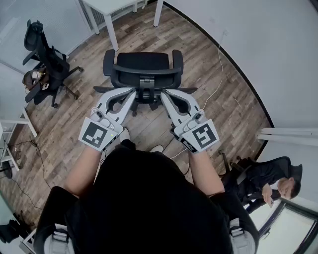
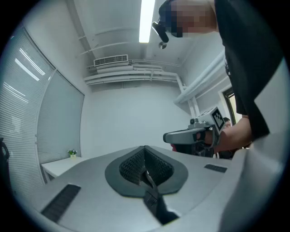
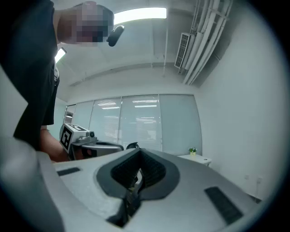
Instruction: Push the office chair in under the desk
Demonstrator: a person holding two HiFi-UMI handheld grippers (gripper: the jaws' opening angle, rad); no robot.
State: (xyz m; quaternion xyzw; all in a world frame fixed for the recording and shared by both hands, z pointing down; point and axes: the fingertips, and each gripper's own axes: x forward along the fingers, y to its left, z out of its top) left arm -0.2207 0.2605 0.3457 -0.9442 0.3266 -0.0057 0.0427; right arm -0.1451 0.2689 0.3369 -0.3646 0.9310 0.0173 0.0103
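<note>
A black office chair (image 1: 143, 67) stands on the wood floor with its back towards me, a short way out from the white desk (image 1: 107, 6) at the top of the head view. My left gripper (image 1: 130, 91) and right gripper (image 1: 164, 93) are held side by side, their tips over the near edge of the chair's backrest; whether they touch it I cannot tell. In the left gripper view the left gripper (image 2: 146, 171) is shut on nothing. In the right gripper view the right gripper (image 3: 135, 176) is likewise shut and holds nothing. Both views tilt up at walls and ceiling and do not show the chair.
A second black chair (image 1: 47, 64) stands at the left by a glass wall. A person sits at the lower right (image 1: 268, 181). A white cable (image 1: 218, 74) runs along the floor by the right wall. A small plant (image 2: 72, 153) sits on a white desk.
</note>
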